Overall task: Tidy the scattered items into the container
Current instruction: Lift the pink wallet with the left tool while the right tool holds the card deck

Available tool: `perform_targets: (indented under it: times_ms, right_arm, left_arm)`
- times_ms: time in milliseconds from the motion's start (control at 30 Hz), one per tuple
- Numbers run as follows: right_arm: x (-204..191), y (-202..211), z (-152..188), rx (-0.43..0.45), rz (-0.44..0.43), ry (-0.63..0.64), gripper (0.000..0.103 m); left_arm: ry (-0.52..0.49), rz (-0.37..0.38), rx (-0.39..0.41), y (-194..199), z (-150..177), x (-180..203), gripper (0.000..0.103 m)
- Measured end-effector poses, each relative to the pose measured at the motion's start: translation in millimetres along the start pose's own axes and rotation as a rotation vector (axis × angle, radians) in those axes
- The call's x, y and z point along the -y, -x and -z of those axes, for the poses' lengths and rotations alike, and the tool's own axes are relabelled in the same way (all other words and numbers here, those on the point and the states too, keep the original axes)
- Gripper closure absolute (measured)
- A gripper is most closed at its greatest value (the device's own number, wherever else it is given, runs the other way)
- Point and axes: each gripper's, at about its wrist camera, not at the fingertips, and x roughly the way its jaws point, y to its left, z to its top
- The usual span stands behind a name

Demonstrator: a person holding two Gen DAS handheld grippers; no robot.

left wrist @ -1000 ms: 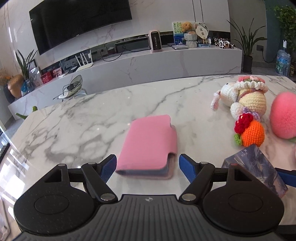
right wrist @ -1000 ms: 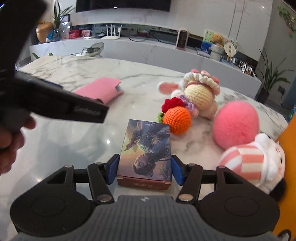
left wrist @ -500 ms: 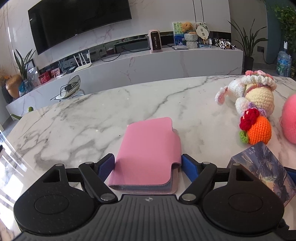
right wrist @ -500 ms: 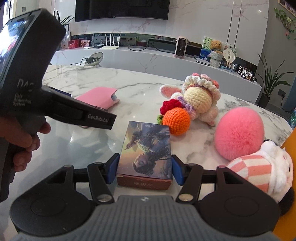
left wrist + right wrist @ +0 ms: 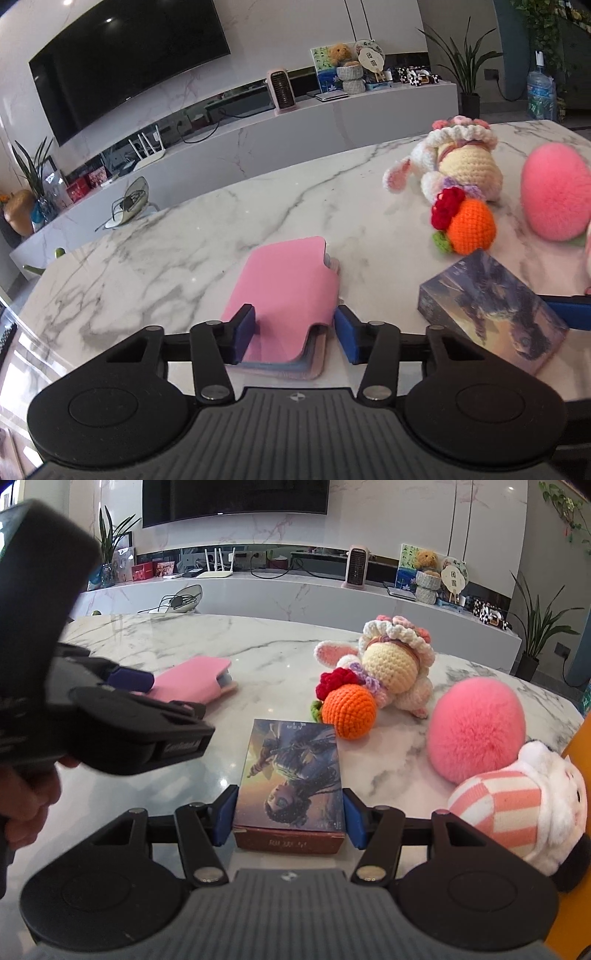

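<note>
One flat pink card wallet [image 5: 286,291] lies on the white marble surface [image 5: 184,236] between the jaws of the left gripper [image 5: 294,338], whose two blue pads sit at its near sides, touching or nearly so; whether they pinch it I cannot tell. One rectangular box with a printed figure on its lid [image 5: 291,775] lies just right of the wallet, between the jaws of the right gripper [image 5: 290,819], both pads pressed against its sides. Beyond the box lie four soft toys: one crocheted cream bunny with a frilled bonnet [image 5: 391,664], one crocheted orange ball with a red flower [image 5: 347,709], one fluffy pink pom-pom [image 5: 476,727], and one pink-and-white striped plush [image 5: 517,808]. An orange edge [image 5: 576,812] shows at far right.
</note>
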Motion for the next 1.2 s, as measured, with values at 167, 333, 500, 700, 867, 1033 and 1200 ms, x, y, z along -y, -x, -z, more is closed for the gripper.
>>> perform_targets:
  times_ms: [167,333,500,700,867,1033,1200]
  right_arm:
    - [2.9,3.5,1.4,-0.022,-0.004,-0.013,0.043]
    - [4.2,4.4,2.7,-0.024,-0.006,-0.021,0.043]
    - [4.7,4.9,3.2,-0.021,-0.009,-0.018,0.042]
    - [6.1,4.9,3.6,-0.014,-0.012,-0.021,0.042]
    - [5.4,5.3,4.0,-0.010,-0.007,-0.021,0.042]
    - [4.5,6.7,4.5,-0.011,-0.003,-0.020,0.042]
    - [4.9,9.1,4.7,-0.023,-0.003,-0.023,0.042]
  left_arm:
    - [0.028,-0.002,0.018,8.6,3.5,-9.0,0.051]
    - [-0.014,-0.057,0.064,2.1,-3.8,-11.5,0.010]
    - [0.041,-0.003,-0.008,-18.9,-4.4,-19.2,0.009]
    - [0.113,0.012,-0.019,-23.7,0.0,-26.5,0.006]
    - [0.046,0.020,0.041,-11.0,0.6,-17.9,0.040]
    - [-0.056,-0.003,0.037,-4.2,3.5,0.9,0.050]
    - [-0.033,0.035,0.020,8.1,10.9,-0.9,0.058]
